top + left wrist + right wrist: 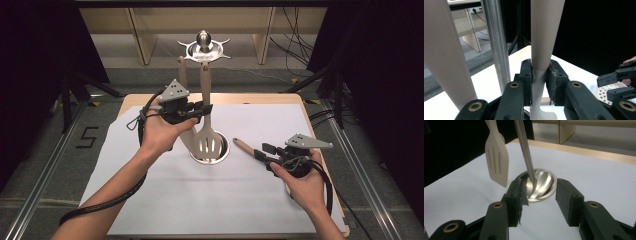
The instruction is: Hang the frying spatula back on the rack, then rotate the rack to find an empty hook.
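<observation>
A metal utensil stand rises from its round base (221, 152) (544, 183) on a thin pole (496, 37) (524, 150) to a hook ring (204, 49). From it hangs a beige slotted spatula (208, 142) (497, 160). My left gripper (204, 109) (540, 77) is shut on the spatula's handle (544, 37), level, well above the table. A second beige utensil (182, 70) (441, 50) hangs beside it. My right gripper (262, 152) (539, 205) stands open, low over the table right of the base, nothing between its pads.
A wooden-handled utensil (245, 146) lies on the white sheet (200, 200) by the right gripper; its white perforated head (605, 93) lies under that gripper. The wooden table edge (320, 130) runs along the right. Cables and stands lie on the floor beyond.
</observation>
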`<state>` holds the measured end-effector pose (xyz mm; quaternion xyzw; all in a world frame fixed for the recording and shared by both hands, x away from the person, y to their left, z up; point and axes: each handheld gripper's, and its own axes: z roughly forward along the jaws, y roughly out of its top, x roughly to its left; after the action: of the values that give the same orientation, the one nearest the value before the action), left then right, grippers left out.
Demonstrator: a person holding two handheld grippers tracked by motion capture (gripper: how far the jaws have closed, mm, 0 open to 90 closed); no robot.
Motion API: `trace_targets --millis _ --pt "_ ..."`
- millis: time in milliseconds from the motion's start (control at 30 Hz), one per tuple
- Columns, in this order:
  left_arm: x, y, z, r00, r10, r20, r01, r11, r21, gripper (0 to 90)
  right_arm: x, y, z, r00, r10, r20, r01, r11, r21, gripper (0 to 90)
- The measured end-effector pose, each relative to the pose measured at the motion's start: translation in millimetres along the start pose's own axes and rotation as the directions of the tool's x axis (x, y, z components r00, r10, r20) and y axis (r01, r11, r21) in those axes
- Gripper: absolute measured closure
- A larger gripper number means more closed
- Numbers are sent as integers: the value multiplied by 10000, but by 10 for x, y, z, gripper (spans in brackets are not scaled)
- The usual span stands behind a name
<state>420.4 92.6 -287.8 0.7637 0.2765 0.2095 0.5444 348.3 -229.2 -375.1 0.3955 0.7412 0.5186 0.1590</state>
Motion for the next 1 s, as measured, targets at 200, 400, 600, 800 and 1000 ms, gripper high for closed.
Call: trace_targets --millis 200,400,600,800,1000 --pt "-83 -84 -140 9996 -275 -73 273 9990 -349 629 -8 -24 -19 9995 319 46 -320 9993 178 572" --pt "-43 -120 -416 9998 125 -155 -137 9968 -783 727 -67 -38 -77 9979 621 203 -629 9972 399 569" --pt "28 -21 -613 9976 -205 -655 115 9908 -1352 889 -142 -37 -75 9983 430 384 -444 9984 363 571" --pt "70 64 -661 9946 -440 -943 268 9840 -1763 891 -146 -65 -35 9983 503 304 -518 9975 490 573" --pt "71 152 -672 9930 -481 -1081 249 9781 -2066 890 -139 -70 -64 9980 593 196 -599 9976 333 576"
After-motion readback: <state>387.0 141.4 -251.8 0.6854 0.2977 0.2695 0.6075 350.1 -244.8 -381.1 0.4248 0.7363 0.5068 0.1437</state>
